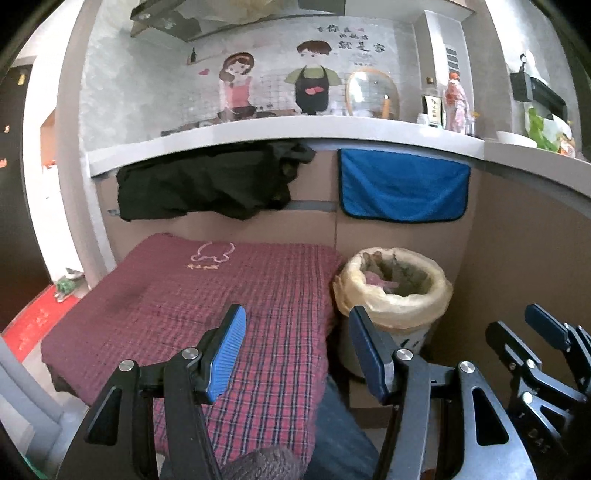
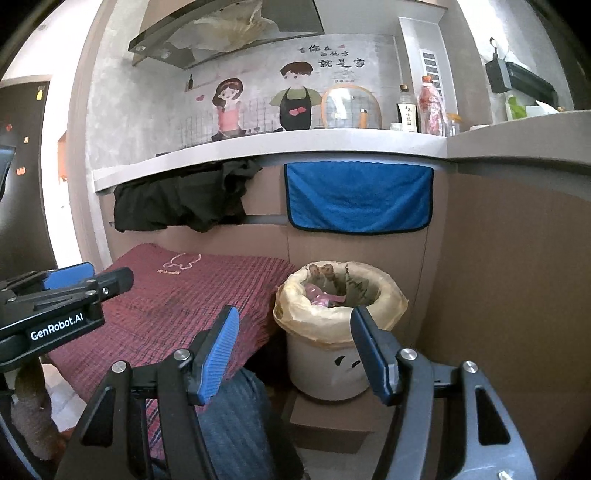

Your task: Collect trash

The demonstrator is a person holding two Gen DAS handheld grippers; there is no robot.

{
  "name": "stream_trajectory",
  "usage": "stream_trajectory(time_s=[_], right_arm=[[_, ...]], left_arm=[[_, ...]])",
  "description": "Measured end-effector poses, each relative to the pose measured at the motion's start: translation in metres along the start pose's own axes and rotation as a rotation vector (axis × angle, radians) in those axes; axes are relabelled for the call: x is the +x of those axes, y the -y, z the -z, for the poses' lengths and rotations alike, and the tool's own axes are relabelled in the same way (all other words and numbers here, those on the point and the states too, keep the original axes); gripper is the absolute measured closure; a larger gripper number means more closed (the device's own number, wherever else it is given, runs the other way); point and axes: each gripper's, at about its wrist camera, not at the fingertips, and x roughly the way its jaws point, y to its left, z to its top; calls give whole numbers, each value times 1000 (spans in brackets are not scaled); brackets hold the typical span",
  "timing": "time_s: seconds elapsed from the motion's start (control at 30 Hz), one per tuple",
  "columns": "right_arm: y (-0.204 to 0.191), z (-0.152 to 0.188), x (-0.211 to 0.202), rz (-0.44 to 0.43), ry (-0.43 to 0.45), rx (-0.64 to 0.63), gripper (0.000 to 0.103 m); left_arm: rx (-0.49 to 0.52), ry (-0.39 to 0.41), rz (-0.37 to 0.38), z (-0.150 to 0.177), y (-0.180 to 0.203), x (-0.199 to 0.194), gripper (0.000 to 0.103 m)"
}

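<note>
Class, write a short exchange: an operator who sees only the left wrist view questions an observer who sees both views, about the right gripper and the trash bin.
Operator: I see the right gripper only from the side. How do its jaws stand?
Observer: They stand open, with nothing between them.
Operator: The left gripper hides the front of the trash bin. Is anything there?
Observer: A small face is drawn on its white wall.

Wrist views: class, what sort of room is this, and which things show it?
Most likely a home kitchen: a range hood over the counter, bottles standing on it, and a lined trash bin below.
</note>
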Motion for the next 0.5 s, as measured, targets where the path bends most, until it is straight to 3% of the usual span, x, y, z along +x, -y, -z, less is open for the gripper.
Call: stream_trajectory(time_s=[0.5], right_arm=[[2,1,-7,-1,29,11,43]], left_arm=[[17,26,-2,-2,2,-9,44]])
